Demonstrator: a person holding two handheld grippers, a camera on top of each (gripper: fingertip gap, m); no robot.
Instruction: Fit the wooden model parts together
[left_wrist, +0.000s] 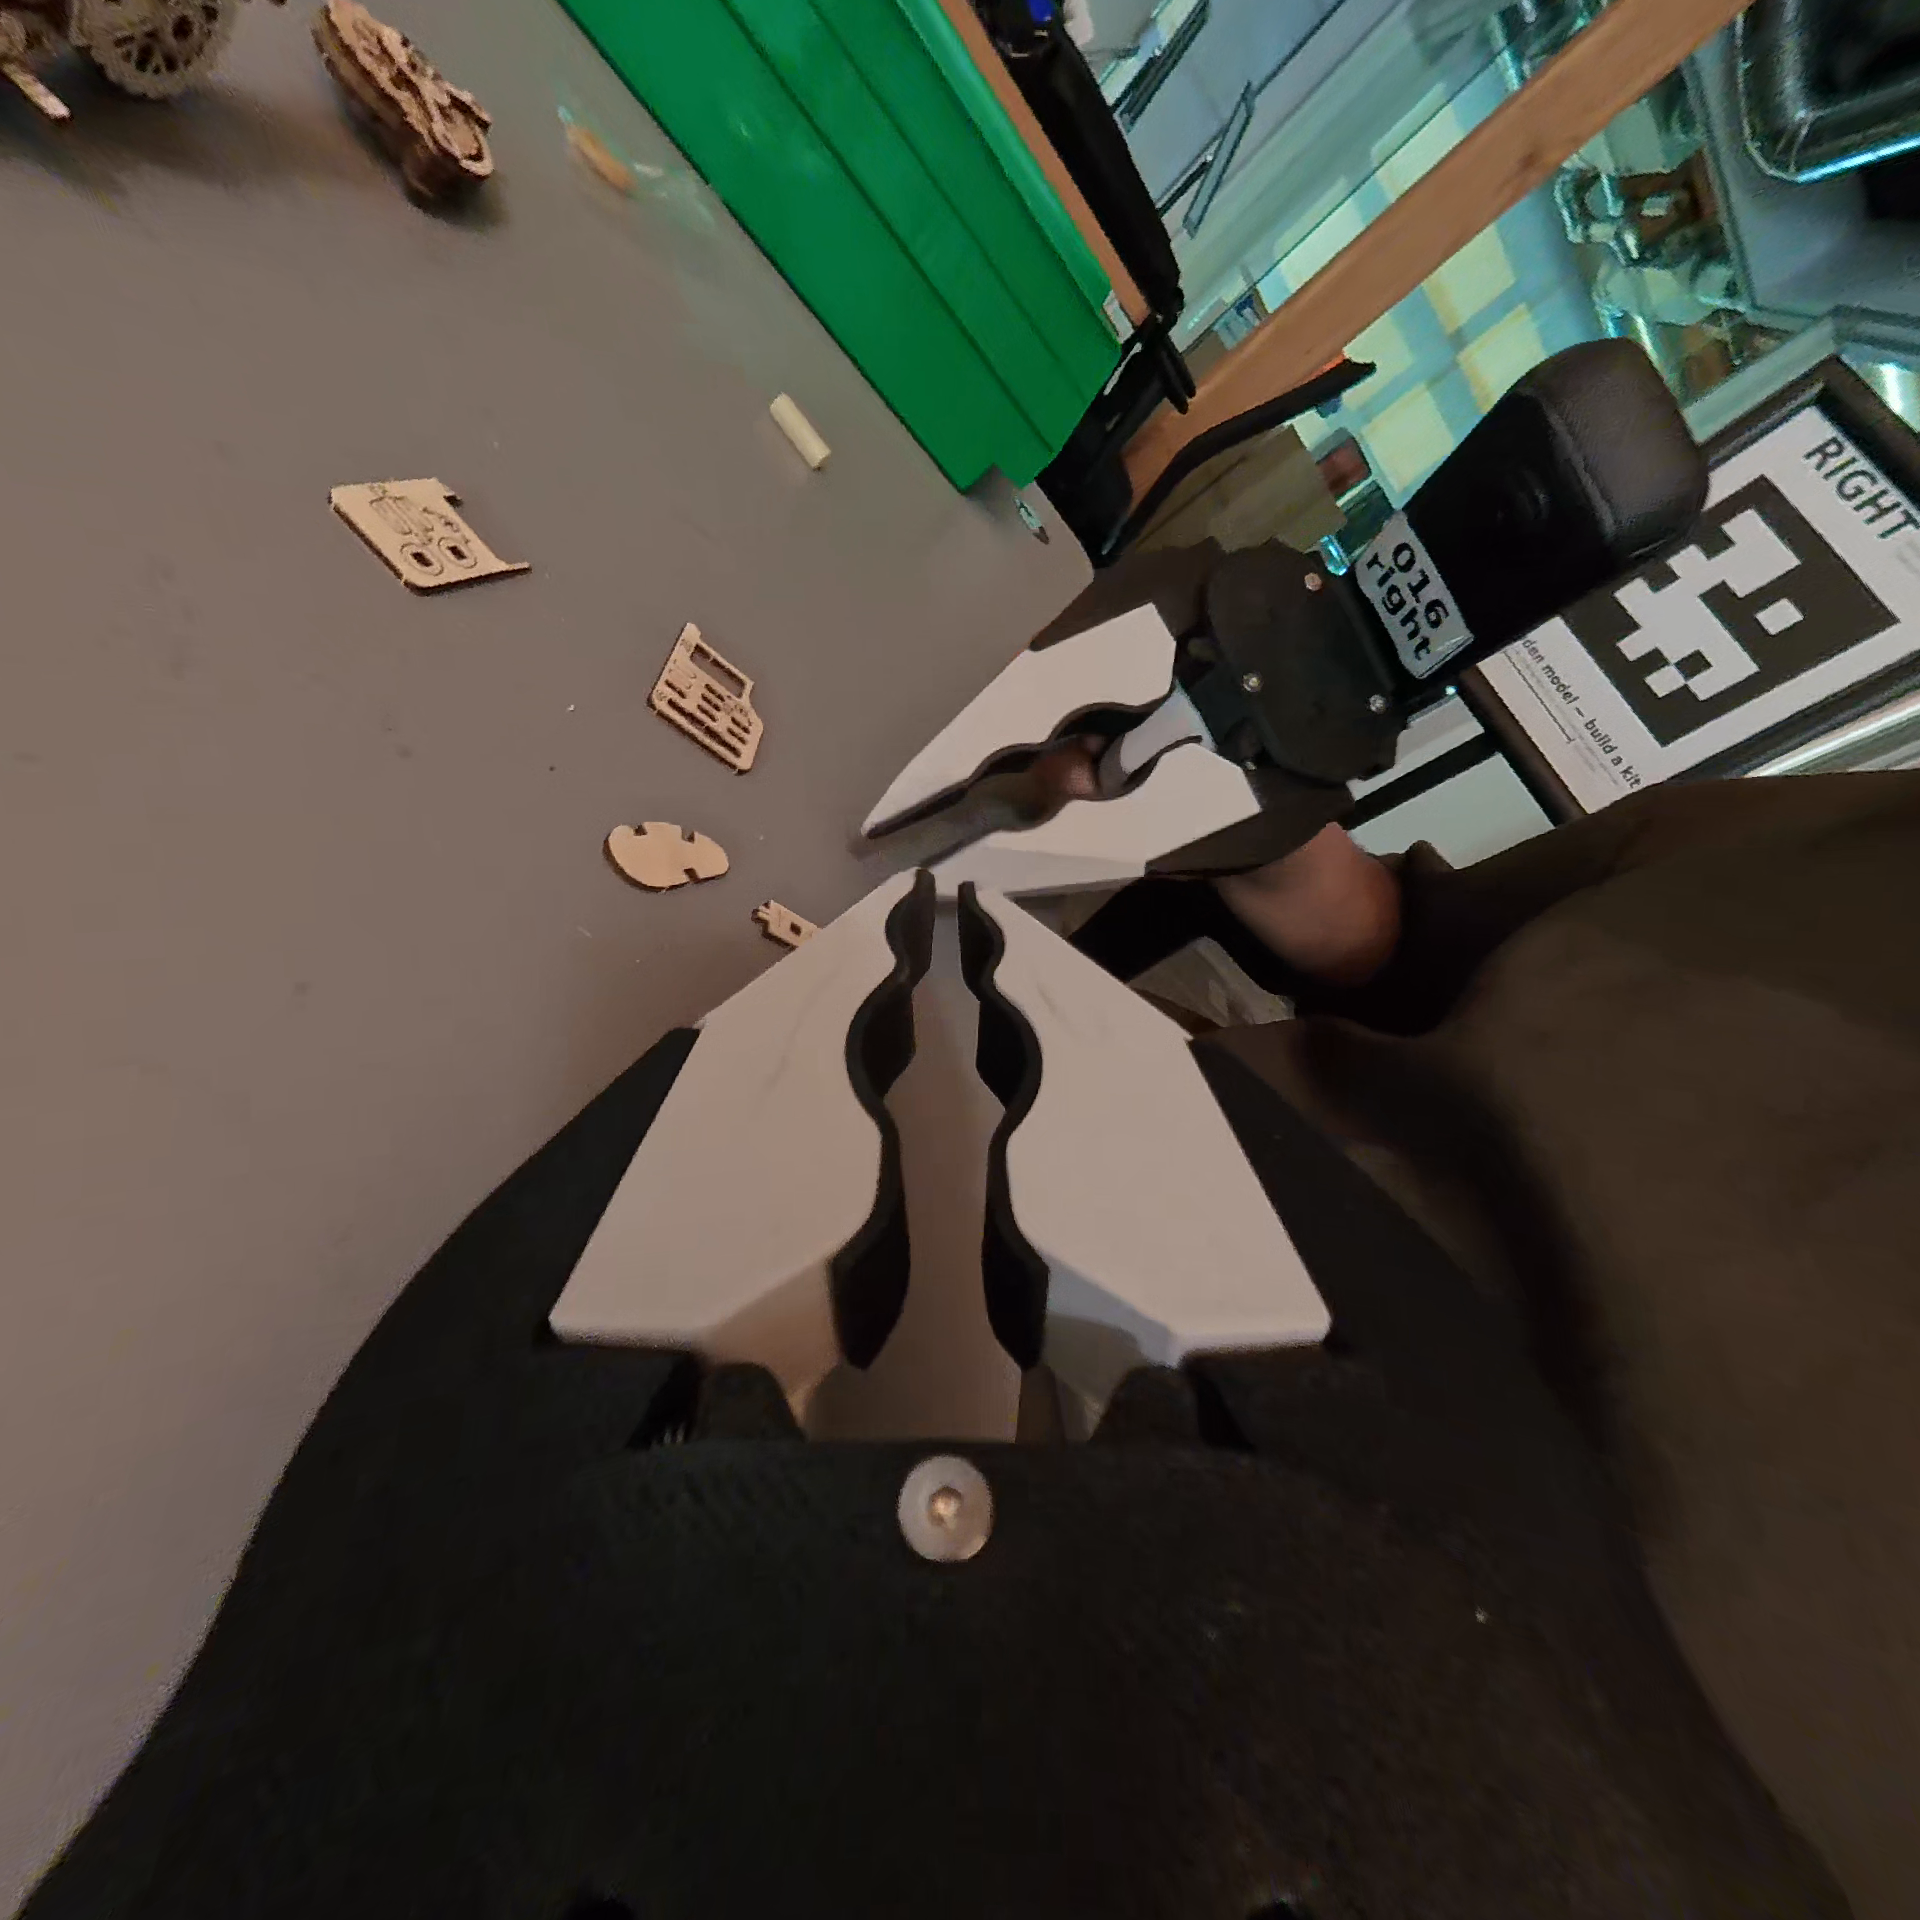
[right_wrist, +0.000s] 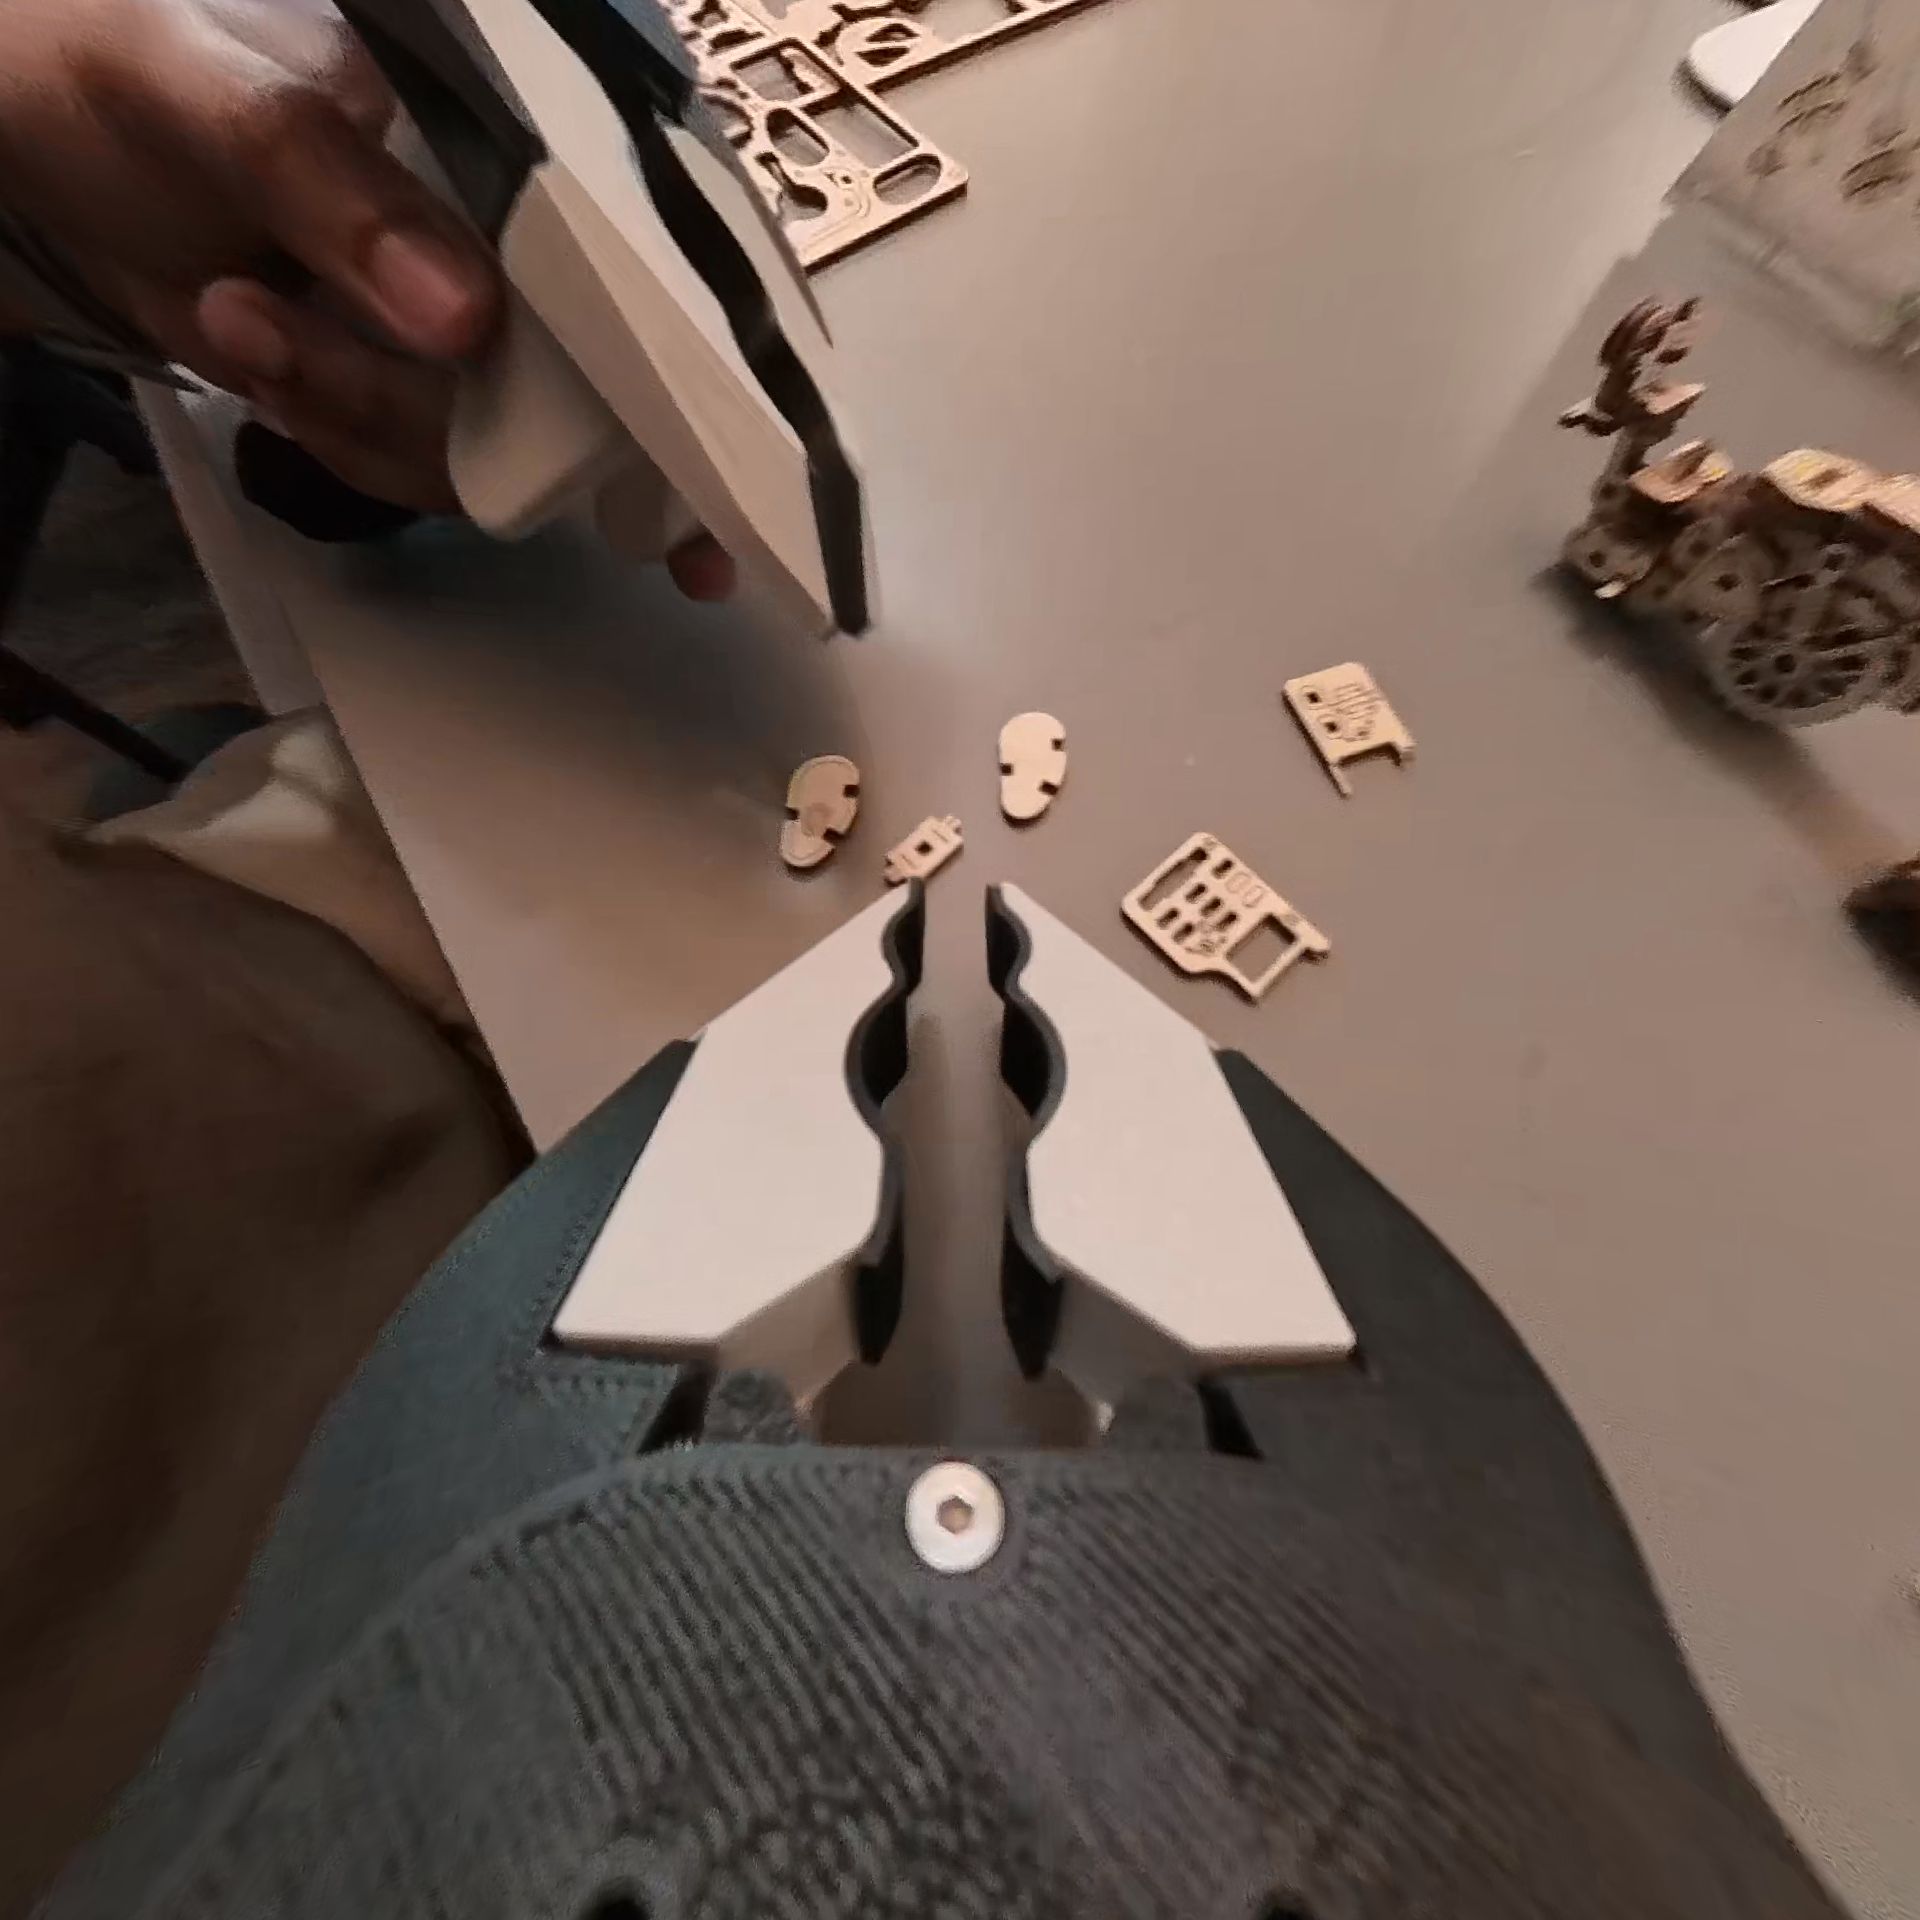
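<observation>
Left gripper (left_wrist: 940, 899): fingers narrowly parted, holding nothing, over the desk's (left_wrist: 260, 831) near edge.
Right gripper (right_wrist: 954, 902): fingers narrowly parted, empty, above the desk.
Parts: oval piece (right_wrist: 1032, 767), slotted oval (right_wrist: 821, 810), small peg (right_wrist: 923, 850) and two grid plates (right_wrist: 1221, 914) (right_wrist: 1348, 724) lay flat, apart, near that edge.
Built models (right_wrist: 1756, 582): stood well back.

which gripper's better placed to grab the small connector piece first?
Probably right. The right gripper is open with the connector piece just off its fingertips; the left gripper sits similarly near.
</observation>
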